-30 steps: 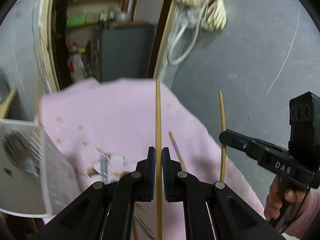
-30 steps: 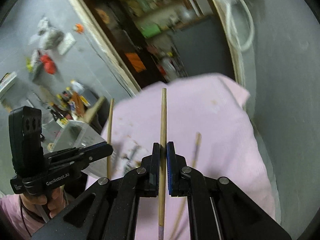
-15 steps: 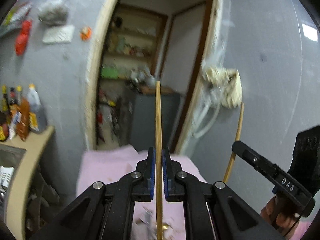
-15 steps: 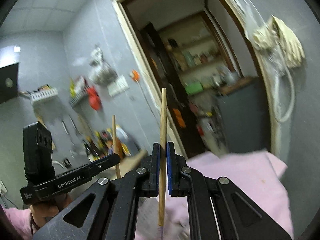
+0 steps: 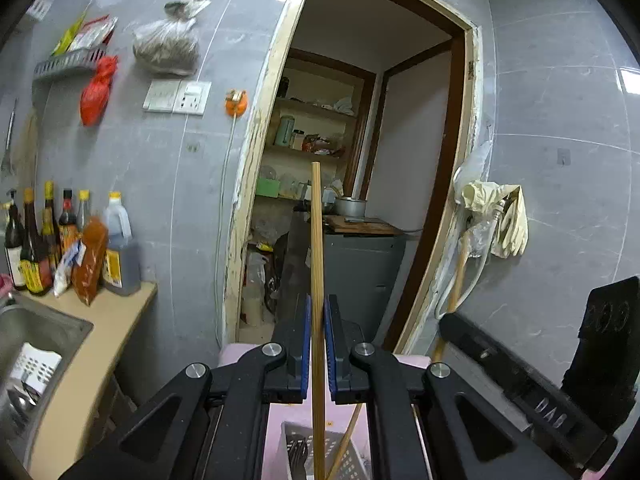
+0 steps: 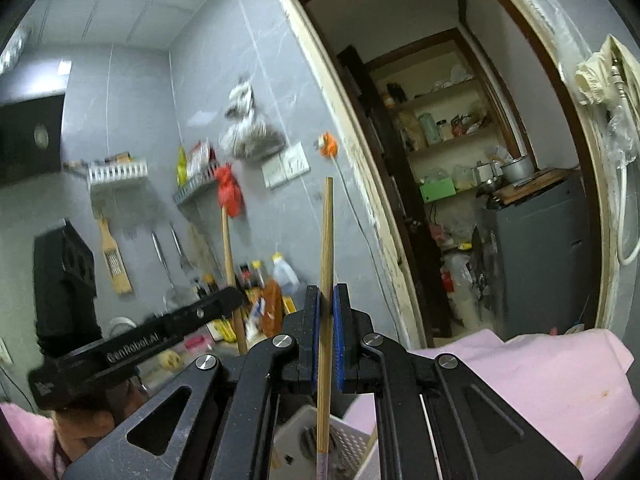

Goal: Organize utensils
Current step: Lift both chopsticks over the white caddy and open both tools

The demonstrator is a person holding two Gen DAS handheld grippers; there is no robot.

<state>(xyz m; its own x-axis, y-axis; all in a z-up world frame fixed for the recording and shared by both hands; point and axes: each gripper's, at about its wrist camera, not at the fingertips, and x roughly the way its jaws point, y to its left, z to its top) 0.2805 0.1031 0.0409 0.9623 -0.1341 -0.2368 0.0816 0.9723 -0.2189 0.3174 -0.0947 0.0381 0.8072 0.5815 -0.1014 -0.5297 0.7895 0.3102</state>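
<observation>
Chopstick [image 5: 317,240] standing upright, pinched between the nearly closed blue pads of the left gripper [image 5: 316,344], tip rising before an open pantry doorway [image 5: 372,184]. Second chopstick [image 6: 326,248] being clamped the same way in the right gripper [image 6: 328,344], likewise almost closed. Both hanging above a white slotted basket [image 6: 292,436] sitting on a pink cloth [image 6: 552,384], bottles [image 5: 68,248] lining the counter at left.

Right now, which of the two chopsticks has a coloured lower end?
The chopstick in the right hand-held gripper: its lower end turns pale purple. The chopstick in the left hand-held gripper is plain wood all along.
</observation>
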